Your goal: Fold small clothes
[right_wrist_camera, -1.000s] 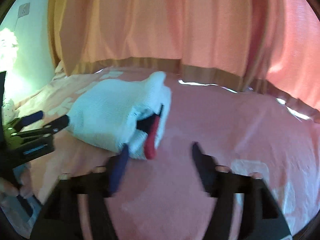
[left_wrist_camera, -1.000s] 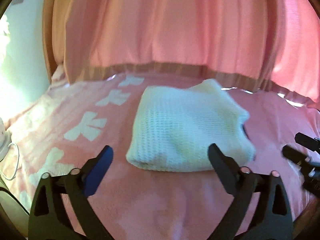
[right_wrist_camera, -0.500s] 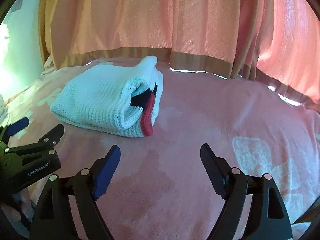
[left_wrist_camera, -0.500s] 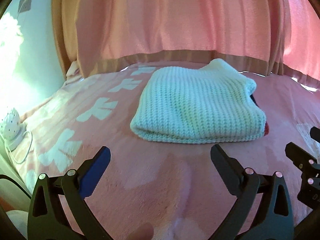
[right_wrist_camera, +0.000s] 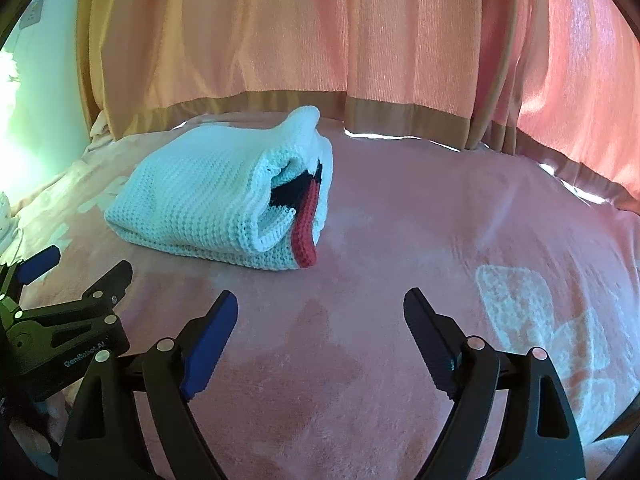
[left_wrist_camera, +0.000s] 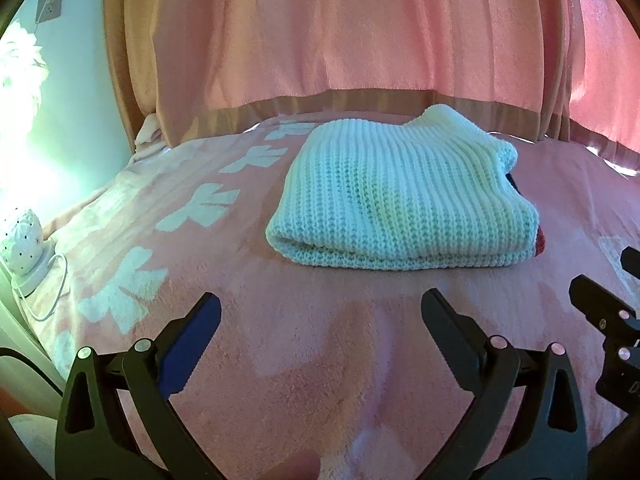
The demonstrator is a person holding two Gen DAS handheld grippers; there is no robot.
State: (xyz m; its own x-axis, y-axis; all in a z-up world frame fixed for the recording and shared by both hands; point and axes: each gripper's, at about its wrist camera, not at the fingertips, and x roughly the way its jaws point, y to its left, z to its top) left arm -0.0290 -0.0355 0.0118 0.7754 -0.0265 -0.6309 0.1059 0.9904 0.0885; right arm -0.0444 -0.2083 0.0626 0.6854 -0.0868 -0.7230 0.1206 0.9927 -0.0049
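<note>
A white knitted garment [left_wrist_camera: 400, 196] lies folded into a thick rectangle on the pink blanket [left_wrist_camera: 304, 360]. In the right wrist view the garment [right_wrist_camera: 208, 196] shows its open end, with dark lining and a red edge [right_wrist_camera: 305, 232]. My left gripper [left_wrist_camera: 320, 320] is open and empty, held back from the garment's near edge. My right gripper [right_wrist_camera: 320, 316] is open and empty, below and right of the garment. Each gripper shows at the edge of the other's view: the right one [left_wrist_camera: 608, 312], the left one [right_wrist_camera: 76, 280].
Pink curtains [left_wrist_camera: 360, 32] hang behind the bed. White bow patterns [left_wrist_camera: 200, 204] run along the blanket's left side. A small white dotted lamp with a cord [left_wrist_camera: 22, 240] sits at the far left edge.
Both grippers have drawn back from the folded garment toward the near side of the bed. The garment lies still where it was left.
</note>
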